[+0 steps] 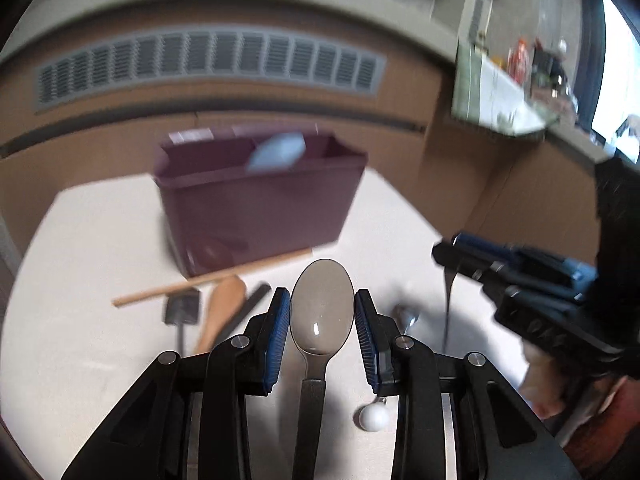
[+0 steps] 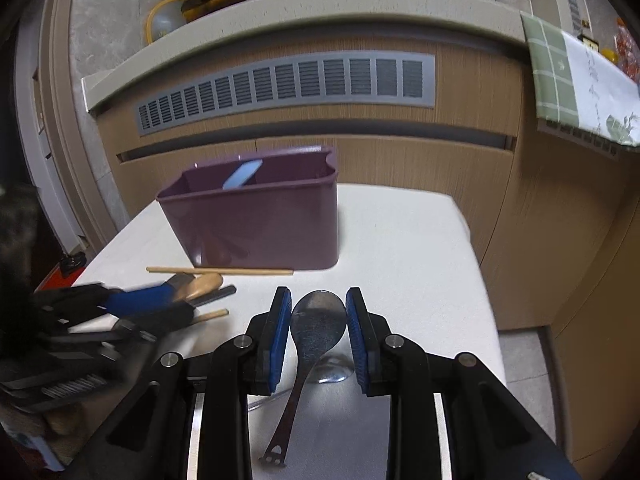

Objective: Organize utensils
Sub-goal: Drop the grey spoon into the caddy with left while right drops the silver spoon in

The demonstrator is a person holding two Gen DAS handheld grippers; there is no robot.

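A purple utensil bin [image 1: 260, 204] stands on the white table [image 1: 92, 240], with a pale blue utensil [image 1: 276, 152] sticking out of it. My left gripper [image 1: 322, 312] is shut on the bowl of a grey spoon [image 1: 322, 304] with a black handle. My right gripper [image 2: 314, 314] is shut on the bowl of a steel spoon [image 2: 318, 324], held above the table. The bin also shows in the right wrist view [image 2: 260, 216]. The right gripper appears at the right of the left wrist view [image 1: 520, 280].
Loose utensils lie in front of the bin: a wooden chopstick [image 1: 212, 278], a wooden spoon [image 1: 222, 308], a small black spatula [image 1: 182, 308]. A metal spoon [image 1: 406, 318] and a white ball [image 1: 374, 418] lie near the front. A wooden cabinet with a vent [image 2: 288, 84] stands behind the table.
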